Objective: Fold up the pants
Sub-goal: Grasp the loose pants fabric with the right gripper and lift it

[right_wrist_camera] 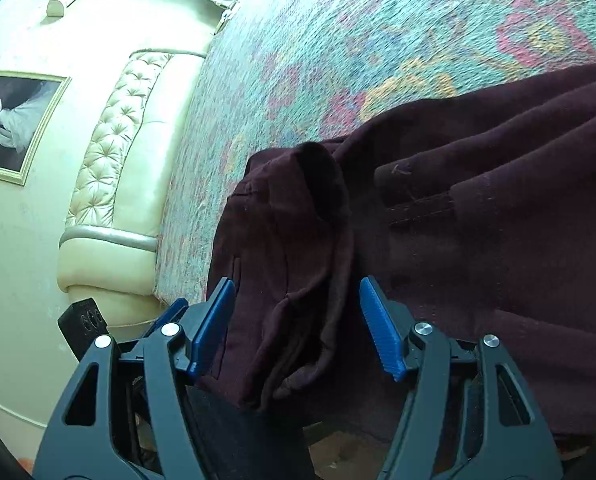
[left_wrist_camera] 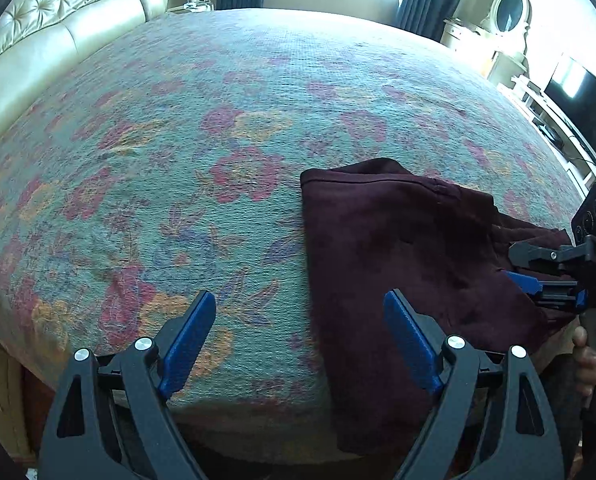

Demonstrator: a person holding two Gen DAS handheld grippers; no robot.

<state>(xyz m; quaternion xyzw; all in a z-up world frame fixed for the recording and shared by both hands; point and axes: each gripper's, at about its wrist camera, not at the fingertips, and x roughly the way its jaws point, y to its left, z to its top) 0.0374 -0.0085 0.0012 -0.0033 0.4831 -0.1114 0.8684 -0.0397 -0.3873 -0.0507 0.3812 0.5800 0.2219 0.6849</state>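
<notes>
I see the pants (left_wrist_camera: 410, 264) bunched at the bed (left_wrist_camera: 218, 120) edge, maybe half folded, more to do. My left gripper (left_wrist_camera: 300, 320) & right gripper (right_wrist_camera: 298, 312) are both wide, holding nothing.

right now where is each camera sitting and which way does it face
Left wrist: on the left hand-held gripper, open, looking across the bed toward the window; the right hand-held gripper and holding fingers show.
Right wrist: on the right hand-held gripper, open around bunched pants, facing the headboard.
Shared: pants, bed, headboard.
</notes>
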